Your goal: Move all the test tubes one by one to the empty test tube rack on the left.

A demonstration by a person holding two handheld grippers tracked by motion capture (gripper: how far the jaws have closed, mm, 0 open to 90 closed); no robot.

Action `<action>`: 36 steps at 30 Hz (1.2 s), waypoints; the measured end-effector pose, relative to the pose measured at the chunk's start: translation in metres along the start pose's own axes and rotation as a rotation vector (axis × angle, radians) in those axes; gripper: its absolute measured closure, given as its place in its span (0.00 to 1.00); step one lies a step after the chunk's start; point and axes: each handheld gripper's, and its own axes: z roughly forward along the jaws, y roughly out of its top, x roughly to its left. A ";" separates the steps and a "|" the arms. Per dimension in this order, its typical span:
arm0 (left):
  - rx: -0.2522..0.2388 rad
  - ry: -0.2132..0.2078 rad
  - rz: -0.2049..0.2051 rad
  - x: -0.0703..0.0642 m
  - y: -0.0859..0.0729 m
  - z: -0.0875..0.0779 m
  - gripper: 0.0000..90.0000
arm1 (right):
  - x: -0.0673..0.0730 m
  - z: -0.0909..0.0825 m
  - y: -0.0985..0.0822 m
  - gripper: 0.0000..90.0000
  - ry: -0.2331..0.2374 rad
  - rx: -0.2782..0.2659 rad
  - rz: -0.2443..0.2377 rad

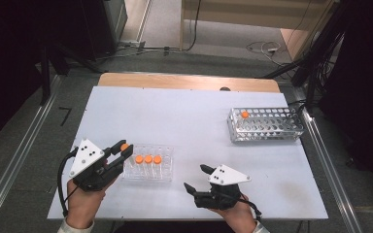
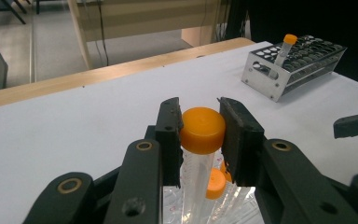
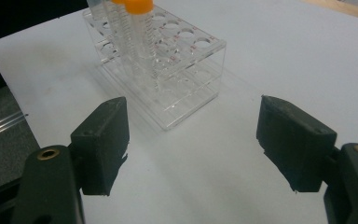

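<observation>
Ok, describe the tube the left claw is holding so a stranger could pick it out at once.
Start at the white table and go to the clear plastic rack near the front-left. At that rack's left end, the left claw is shut on a clear orange-capped tube, gripping it by the cap. Unlike the three capped tubes standing free in a row, this one sits between black jaws.

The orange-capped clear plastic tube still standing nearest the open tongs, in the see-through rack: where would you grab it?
By its orange cap, from above: the clear tube stands upright in the transparent rack, so the cap sticks up free.
</observation>
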 end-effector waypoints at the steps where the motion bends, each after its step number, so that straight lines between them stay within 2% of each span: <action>1: -0.002 0.001 -0.002 0.000 0.000 0.001 0.77 | 0.000 0.000 0.000 0.26 0.000 0.001 -0.001; 7: 0.002 0.021 -0.013 0.005 -0.004 0.005 0.77 | 0.000 0.000 0.000 0.26 0.000 0.001 -0.001; 24: 0.028 0.028 -0.007 0.004 -0.014 0.015 0.77 | 0.000 0.001 -0.001 0.26 0.000 0.002 -0.004; 31: 0.042 0.031 -0.019 0.004 -0.019 0.016 0.77 | 0.000 0.001 -0.001 0.27 -0.001 0.004 -0.006; 36: 0.034 0.018 -0.045 0.006 -0.019 0.015 0.72 | 0.000 0.001 -0.001 0.27 -0.001 0.004 -0.005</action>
